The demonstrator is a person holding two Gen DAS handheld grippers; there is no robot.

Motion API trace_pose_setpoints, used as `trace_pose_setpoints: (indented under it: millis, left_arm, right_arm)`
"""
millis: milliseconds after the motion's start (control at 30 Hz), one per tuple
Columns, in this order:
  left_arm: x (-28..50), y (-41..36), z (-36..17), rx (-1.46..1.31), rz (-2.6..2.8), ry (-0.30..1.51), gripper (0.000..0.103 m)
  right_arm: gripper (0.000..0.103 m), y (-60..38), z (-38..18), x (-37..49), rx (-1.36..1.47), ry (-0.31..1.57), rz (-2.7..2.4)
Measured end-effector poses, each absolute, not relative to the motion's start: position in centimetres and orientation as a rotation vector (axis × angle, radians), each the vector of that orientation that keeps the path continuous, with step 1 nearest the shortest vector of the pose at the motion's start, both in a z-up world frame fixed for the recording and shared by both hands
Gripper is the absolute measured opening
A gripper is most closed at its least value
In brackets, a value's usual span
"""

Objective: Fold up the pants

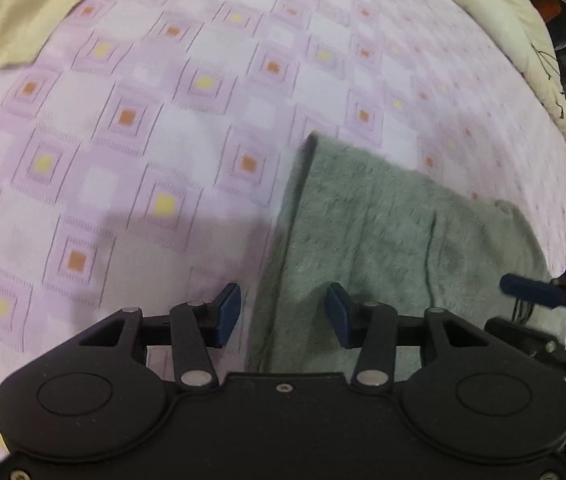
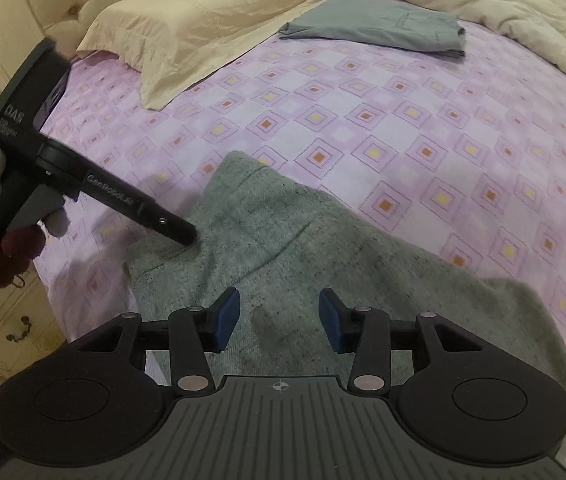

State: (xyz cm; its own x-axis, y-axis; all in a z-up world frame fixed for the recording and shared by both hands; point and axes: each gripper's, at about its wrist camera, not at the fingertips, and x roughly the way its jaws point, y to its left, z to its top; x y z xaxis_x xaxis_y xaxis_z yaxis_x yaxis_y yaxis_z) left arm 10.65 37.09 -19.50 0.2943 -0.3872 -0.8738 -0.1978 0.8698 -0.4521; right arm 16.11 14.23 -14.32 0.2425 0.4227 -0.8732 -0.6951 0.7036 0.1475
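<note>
Grey-green fleece pants (image 1: 383, 220) lie spread on the pink patterned bed sheet (image 1: 123, 120). My left gripper (image 1: 283, 300) hovers over their left edge, open: one blue pad is above the sheet, the other above the fabric, and nothing is pinched. In the right wrist view the pants (image 2: 283, 232) fill the near middle. My right gripper (image 2: 279, 308) hangs open above them with only cloth below its pads. The left gripper (image 2: 181, 234) reaches in from the left with its tip at the cloth. The right gripper (image 1: 531, 290) shows at the right edge of the left wrist view.
A folded grey garment (image 2: 379, 26) lies at the far side of the bed. A cream pillow (image 2: 211, 28) and a cream duvet (image 2: 503, 12) sit along the back. A cream dresser (image 2: 3, 332) stands off the bed's left edge.
</note>
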Motion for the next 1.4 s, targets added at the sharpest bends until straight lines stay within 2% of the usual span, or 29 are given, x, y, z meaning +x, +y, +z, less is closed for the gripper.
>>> trace_pose_setpoints:
  millis: [100,133,167,233,267,333,400,467,567,800,933,1000,1033,1133,1267,1400]
  left_arm:
    - [10.4,37.1,-19.8,-0.576,-0.149,1.279,0.059]
    - [10.8,37.0,-20.0,-0.611,-0.187,1.285,0.069]
    - [11.3,36.6,-20.4,-0.645,-0.236,1.293,0.073]
    - [12.4,35.4,-20.8,-0.672,-0.325,1.313,0.077]
    - [12.8,34.9,-20.7,-0.649,-0.34,1.312,0.085]
    - [13.3,33.7,-20.3,-0.616,-0.351,1.302,0.088]
    - [13.2,33.8,-20.2,-0.641,-0.315,1.286,0.085]
    - [13.0,34.2,-20.1,-0.673,-0.214,1.288,0.05]
    - [12.2,34.5,-18.7,-0.714,-0.166,1.264,0.035]
    - [10.7,30.0,-11.8,-0.504,-0.071,1.175,0.031]
    - [9.8,27.4,-7.7,-0.457,-0.037,1.103,0.031]
    - [9.6,25.4,-5.8,-0.426,-0.013,1.079,0.031]
    - [9.1,24.6,-4.8,-0.41,-0.005,1.067,0.031]
    - [8.6,20.9,-2.1,-0.372,0.02,1.033,0.03]
    - [8.1,15.1,1.4,-0.339,0.03,0.998,0.03]
    - [8.3,6.9,3.2,-0.275,-0.026,0.956,0.03]
  right_arm:
    - [0.042,14.0,-14.2,16.3,-0.286,1.075,0.771]
    - [0.043,14.1,-14.1,16.3,-0.282,1.074,0.769]
    - [0.043,13.9,-14.1,16.3,-0.279,1.072,0.768]
    - [0.043,13.9,-14.0,16.3,-0.272,1.07,0.765]
    - [0.043,13.9,-13.9,16.3,-0.271,1.069,0.764]
    - [0.043,13.7,-13.7,16.1,-0.27,1.063,0.763]
    - [0.043,13.3,-13.3,15.9,-0.261,1.06,0.759]
    - [0.043,12.3,-12.9,15.5,-0.244,1.056,0.742]
    - [0.042,9.9,-12.5,15.1,-0.198,1.063,0.681]
    - [0.042,1.8,-13.6,13.7,-0.173,1.099,0.436]
    - [0.038,-1.6,-16.7,12.7,-0.211,1.144,0.357]
    - [0.037,-2.8,-19.8,12.8,-0.212,1.234,0.358]
    - [0.038,-3.4,-20.0,12.4,-0.191,1.18,0.39]
    - [0.037,-4.3,-19.5,12.3,-0.187,1.177,0.476]
    - [0.036,-8.3,-17.6,12.4,-0.02,1.162,0.52]
    - [0.036,-13.3,-16.2,11.9,0.063,1.124,0.508]
